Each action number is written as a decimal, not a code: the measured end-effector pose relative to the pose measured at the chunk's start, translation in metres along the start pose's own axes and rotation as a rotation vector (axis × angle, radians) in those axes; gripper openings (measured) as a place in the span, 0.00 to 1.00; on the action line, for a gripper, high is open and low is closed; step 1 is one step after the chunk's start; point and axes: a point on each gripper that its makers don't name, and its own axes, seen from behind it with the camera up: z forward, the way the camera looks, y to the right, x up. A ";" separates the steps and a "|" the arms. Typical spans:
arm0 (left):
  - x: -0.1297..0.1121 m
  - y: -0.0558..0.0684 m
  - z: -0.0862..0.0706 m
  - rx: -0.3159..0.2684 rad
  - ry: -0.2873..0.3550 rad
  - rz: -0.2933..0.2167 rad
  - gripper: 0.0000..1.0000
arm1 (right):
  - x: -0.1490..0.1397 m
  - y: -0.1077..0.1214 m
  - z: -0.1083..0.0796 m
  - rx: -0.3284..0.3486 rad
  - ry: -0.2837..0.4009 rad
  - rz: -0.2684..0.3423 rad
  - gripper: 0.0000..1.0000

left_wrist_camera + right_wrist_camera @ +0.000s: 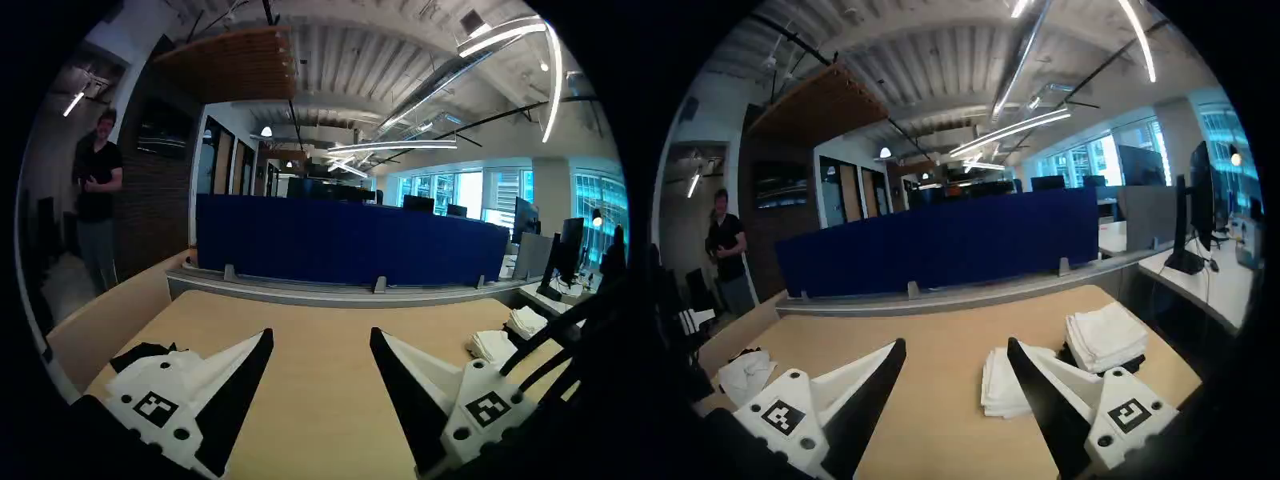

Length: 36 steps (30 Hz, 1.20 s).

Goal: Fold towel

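Note:
My left gripper (320,332) hangs open over the bare wooden table (320,320), nothing between its fingers. Two folded white towels (492,346) lie at that table's far right. My right gripper (956,342) is open too, with nothing in it. A flat folded white towel (1000,384) lies just beyond its right finger (1040,384), which partly hides it. A thicker stack of folded towels (1108,336) rests on something dark farther right. A crumpled white towel (744,372) lies at the table's left edge, beside the left finger.
A blue partition (936,236) on a grey rail closes off the table's far edge. A person (724,248) stands far off at the left. A desk with monitors (1192,216) is to the right. A dark frame (576,336) juts in at the right of the left gripper view.

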 end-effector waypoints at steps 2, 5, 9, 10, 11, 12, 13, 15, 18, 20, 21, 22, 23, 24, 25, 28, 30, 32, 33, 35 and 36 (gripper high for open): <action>0.000 0.001 -0.001 0.002 0.002 -0.002 0.89 | 0.001 0.000 -0.002 0.000 0.001 -0.001 0.98; 0.003 0.000 -0.003 0.005 0.009 -0.008 0.89 | 0.004 -0.001 -0.003 0.003 0.003 -0.008 0.98; 0.003 -0.002 -0.004 0.009 0.015 -0.008 0.89 | 0.005 -0.006 -0.005 0.017 0.004 -0.017 0.98; 0.003 -0.003 -0.004 0.011 0.016 -0.008 0.89 | 0.004 -0.007 -0.006 0.018 0.003 -0.018 0.98; 0.003 -0.003 -0.004 0.014 0.017 -0.007 0.89 | 0.003 -0.009 -0.006 0.018 0.001 -0.019 0.98; 0.004 -0.003 -0.004 0.014 0.018 -0.007 0.89 | 0.003 -0.010 -0.007 0.021 0.000 -0.019 0.98; 0.004 -0.003 -0.005 0.013 0.021 -0.009 0.89 | 0.002 -0.012 -0.007 0.024 -0.002 -0.020 0.98; 0.004 -0.003 -0.005 0.012 0.025 -0.012 0.89 | 0.001 -0.015 -0.008 0.029 -0.005 -0.022 0.98; 0.000 -0.002 -0.005 0.012 0.024 -0.016 0.89 | -0.002 -0.015 -0.008 0.027 -0.007 -0.026 0.99; -0.001 -0.002 -0.004 0.011 0.022 -0.015 0.89 | -0.002 -0.017 -0.009 0.028 -0.010 -0.027 0.99; -0.002 -0.002 -0.004 0.012 0.021 -0.014 0.89 | -0.002 -0.017 -0.009 0.027 -0.011 -0.027 0.98; -0.002 -0.002 -0.004 0.013 0.021 -0.013 0.89 | -0.002 -0.017 -0.009 0.026 -0.012 -0.027 0.99; -0.002 -0.003 -0.004 0.014 0.021 -0.012 0.89 | -0.002 -0.016 -0.009 0.025 -0.013 -0.028 0.99; -0.002 -0.002 -0.003 0.014 0.021 -0.013 0.89 | -0.001 -0.016 -0.009 0.024 -0.013 -0.028 0.99; -0.002 -0.002 -0.003 0.013 0.022 -0.015 0.89 | -0.001 -0.016 -0.009 0.024 -0.013 -0.028 0.99; -0.002 -0.001 -0.003 0.007 0.023 -0.025 0.89 | 0.001 -0.016 -0.009 0.022 -0.010 -0.027 0.98; -0.002 -0.001 -0.002 0.004 0.024 -0.031 0.89 | 0.002 -0.016 -0.008 0.022 -0.007 -0.024 0.99; -0.003 -0.001 -0.002 0.004 0.027 -0.035 0.89 | 0.002 -0.015 -0.007 0.020 -0.006 -0.022 0.99; -0.003 0.000 -0.002 0.003 0.027 -0.035 0.89 | 0.002 -0.015 -0.007 0.020 -0.005 -0.021 0.98; -0.004 0.001 -0.001 0.000 0.027 -0.034 0.89 | 0.001 -0.015 -0.007 0.022 -0.006 -0.020 0.98; -0.004 0.002 -0.001 -0.001 0.028 -0.033 0.89 | 0.001 -0.015 -0.007 0.022 -0.006 -0.019 0.98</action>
